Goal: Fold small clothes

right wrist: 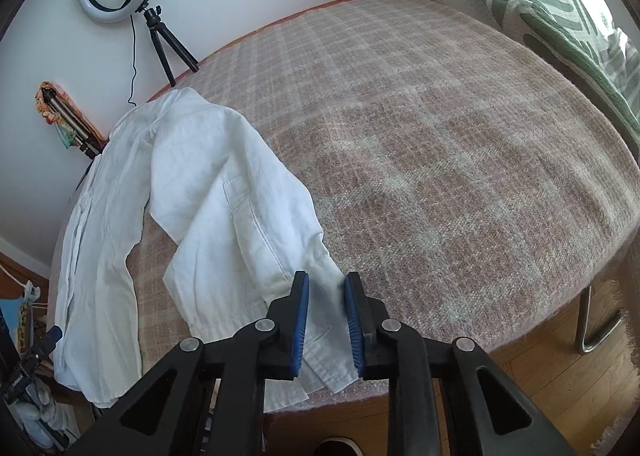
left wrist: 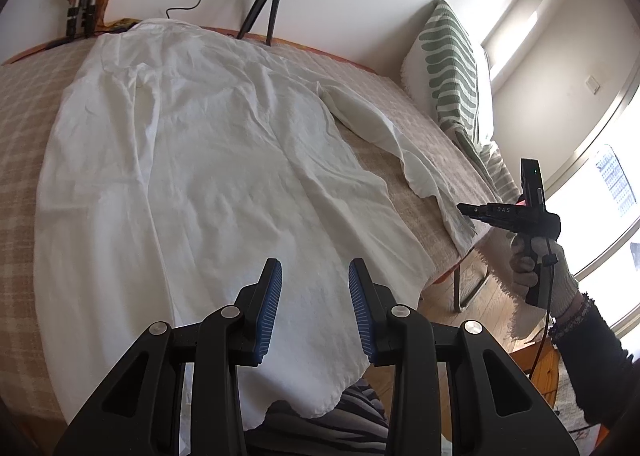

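The right tool is clamped on the cuff of the white shirt, at the near right corner of the bed. From there the sleeve runs away toward the shirt's body, which lies lengthwise along the left side of the bed, collar at the far edge. The left tool hovers part-open and empty over the hem at the near edge. Folding the sleeve inward likely falls to the right hand.
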A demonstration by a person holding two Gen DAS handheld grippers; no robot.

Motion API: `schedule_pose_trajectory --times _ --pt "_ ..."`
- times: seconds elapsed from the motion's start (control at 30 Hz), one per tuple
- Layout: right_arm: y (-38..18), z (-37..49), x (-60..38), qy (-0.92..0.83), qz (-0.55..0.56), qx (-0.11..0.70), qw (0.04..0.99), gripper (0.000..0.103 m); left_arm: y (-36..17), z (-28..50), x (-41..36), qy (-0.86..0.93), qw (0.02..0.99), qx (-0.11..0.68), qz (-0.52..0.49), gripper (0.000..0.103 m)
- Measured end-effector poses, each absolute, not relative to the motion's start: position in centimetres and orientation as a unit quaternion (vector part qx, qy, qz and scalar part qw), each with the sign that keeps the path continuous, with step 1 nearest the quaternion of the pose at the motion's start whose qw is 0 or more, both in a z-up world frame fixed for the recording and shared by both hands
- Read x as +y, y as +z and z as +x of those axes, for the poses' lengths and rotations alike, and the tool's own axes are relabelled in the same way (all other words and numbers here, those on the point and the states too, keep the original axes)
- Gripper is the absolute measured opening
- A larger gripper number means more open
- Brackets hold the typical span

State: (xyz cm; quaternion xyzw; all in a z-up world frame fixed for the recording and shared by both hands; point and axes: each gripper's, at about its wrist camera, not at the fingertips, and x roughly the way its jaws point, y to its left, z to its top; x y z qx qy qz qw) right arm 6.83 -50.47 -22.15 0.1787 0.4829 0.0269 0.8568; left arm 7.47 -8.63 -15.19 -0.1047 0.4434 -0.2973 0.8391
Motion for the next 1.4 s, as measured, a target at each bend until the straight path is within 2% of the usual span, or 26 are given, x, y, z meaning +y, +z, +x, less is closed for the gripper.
schedule_pose_trajectory --times 0.17,0.33,0.57,0.73,0.9,0.97,1.0,1.1,1.13,1.4 --pt "-21.7 6.4 -50.8 0.042 0.21 0.467 0.858 0.001 -15.1 7.3 -8.6 -0.297 0.84 0.441 -0.106 0.033" --pt "-18.7 5.5 -49.9 0.052 0.228 0.417 0.878 0.001 -15.0 7.4 -8.5 -0.297 0.841 0.439 -0.113 0.033" --pt "-13.9 5.2 -42.1 0.139 0.189 0.363 0.902 0.0 -15.1 7.6 -8.1 -0.293 0.842 0.435 -0.126 0.033" --pt "-14.0 5.0 -33.5 0.244 0.131 0.376 0.884 0.0 -15.1 7.6 -6.9 -0.286 0.844 0.429 -0.149 0.033" --pt "-16.8 4.3 -26.5 0.328 0.056 0.416 0.846 0.001 -15.7 7.7 -6.0 -0.281 0.84 0.43 -0.174 0.033" --pt "-18.0 4.2 -25.2 0.355 0.039 0.438 0.825 0.005 -16.0 7.8 -6.1 -0.283 0.837 0.432 -0.179 0.033" --pt "-18.4 4.1 -24.8 0.362 0.03 0.448 0.817 0.013 -16.2 7.8 -6.0 -0.285 0.835 0.433 -0.184 0.034" --pt "-18.3 4.1 -25.4 0.375 0.023 0.453 0.808 0.028 -16.8 8.2 -6.4 -0.292 0.825 0.441 -0.199 0.049" --pt "-17.8 4.3 -26.0 0.378 0.026 0.45 0.809 0.033 -17.0 8.3 -6.6 -0.295 0.822 0.443 -0.204 0.049" --pt "-13.4 13.8 -29.4 0.281 0.059 0.424 0.859 0.039 -18.2 8.9 -10.1 -0.294 0.824 0.457 -0.161 0.049"
